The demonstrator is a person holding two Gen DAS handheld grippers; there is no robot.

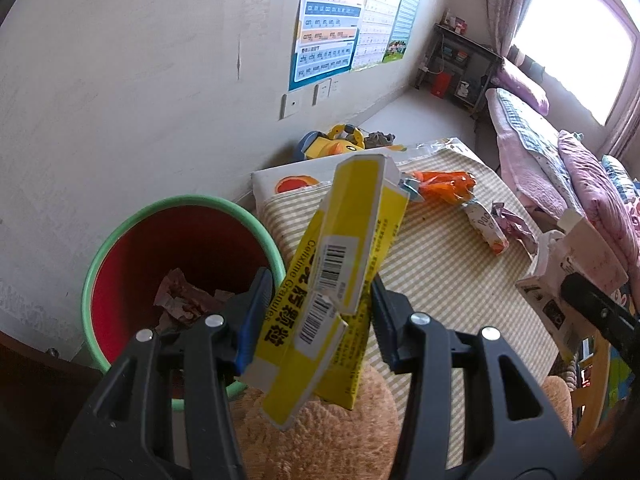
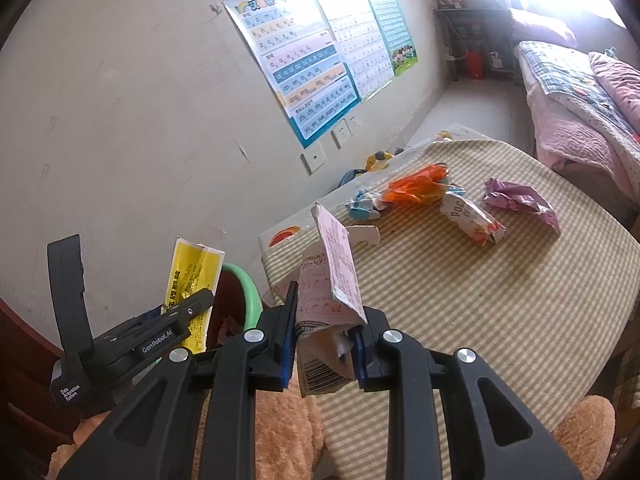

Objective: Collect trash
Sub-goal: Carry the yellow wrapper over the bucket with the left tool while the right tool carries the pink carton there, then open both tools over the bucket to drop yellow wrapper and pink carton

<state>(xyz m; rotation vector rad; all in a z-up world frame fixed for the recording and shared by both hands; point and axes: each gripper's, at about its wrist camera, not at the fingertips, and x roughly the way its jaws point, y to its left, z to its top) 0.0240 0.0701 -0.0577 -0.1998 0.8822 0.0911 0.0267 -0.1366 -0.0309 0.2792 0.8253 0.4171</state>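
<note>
Two grippers, each clamped on a piece of trash. Left wrist view: left gripper (image 1: 320, 304) pinches a flattened yellow medicine box (image 1: 344, 264) between its blue pads, box tilted, beside the rim of the red bin (image 1: 176, 240) with a green rim; crumpled paper (image 1: 184, 300) lies in the bin. On the striped tablecloth (image 1: 440, 264): orange wrapper (image 1: 444, 186), white snack wrapper (image 1: 486, 228), purple wrapper (image 1: 514, 222). Right edge shows the other gripper with a pale carton (image 1: 568, 264).

Right wrist view: right gripper (image 2: 324, 344) jaws narrow, squeezing a crushed pink-white carton (image 2: 328, 304) over the table's near edge. Left gripper (image 2: 176, 312) at lower left holds the yellow box (image 2: 192, 280) next to the bin (image 2: 244, 296). Orange wrapper (image 2: 416, 186), snack wrapper (image 2: 470, 218), purple wrapper (image 2: 520, 200) and a small blue-white wrapper (image 2: 364, 204) lie on the cloth (image 2: 480, 304).
</note>
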